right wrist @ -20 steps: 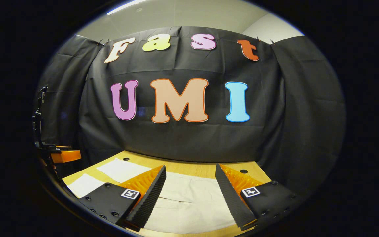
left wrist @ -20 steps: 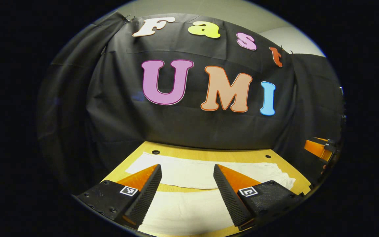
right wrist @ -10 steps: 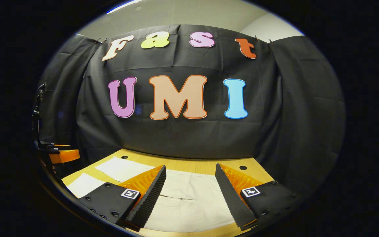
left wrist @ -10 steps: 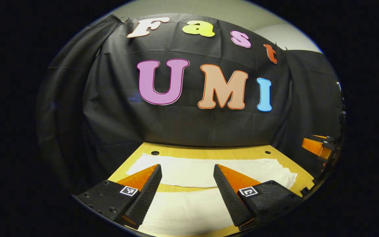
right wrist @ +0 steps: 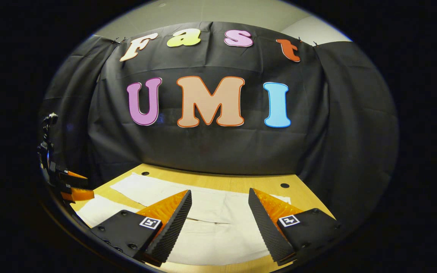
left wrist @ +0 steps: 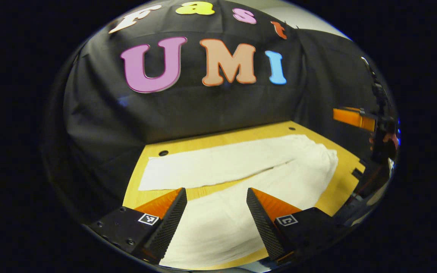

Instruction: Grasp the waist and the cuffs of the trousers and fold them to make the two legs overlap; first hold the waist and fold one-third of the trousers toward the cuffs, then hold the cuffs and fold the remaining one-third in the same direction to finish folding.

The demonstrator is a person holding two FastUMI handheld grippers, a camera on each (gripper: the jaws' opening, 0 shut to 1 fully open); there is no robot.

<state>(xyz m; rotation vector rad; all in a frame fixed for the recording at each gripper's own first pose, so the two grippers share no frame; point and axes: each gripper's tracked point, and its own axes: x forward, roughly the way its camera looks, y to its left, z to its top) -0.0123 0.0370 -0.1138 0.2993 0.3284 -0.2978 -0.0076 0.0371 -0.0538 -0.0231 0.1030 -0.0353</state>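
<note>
A: What do you see in the left gripper view?

B: The left gripper (left wrist: 215, 206) has its two fingers wide apart, and nothing is between them. It hangs above the near leg of the trousers (left wrist: 241, 182) and does not touch the cloth. The trousers are pale, almost white, and lie flat on the wooden table (left wrist: 154, 146). The two legs are spread, with a narrow strip of wood between them. The cuffs point to the left of this view and the waist is at the right, near the table's right edge.

A: Is the other tool there also?

B: Yes. At the far right I see the right gripper (left wrist: 355, 117), held above the table's edge near the waist. From here I cannot tell if it is open.

A: And the right gripper view?

B: There the right gripper (right wrist: 218, 208) shows its own fingers, also spread apart and empty. Below them lies the waist part of the trousers (right wrist: 218, 227), with a fold line across it. The legs go away to the left over the table (right wrist: 237, 182). The gripper is above the cloth, not pressing on it.

A: Anything at the edge?

B: At the far left the left gripper (right wrist: 72, 187) appears, above the leg ends. Behind the table hangs the black booth wall (right wrist: 211, 151).
</note>
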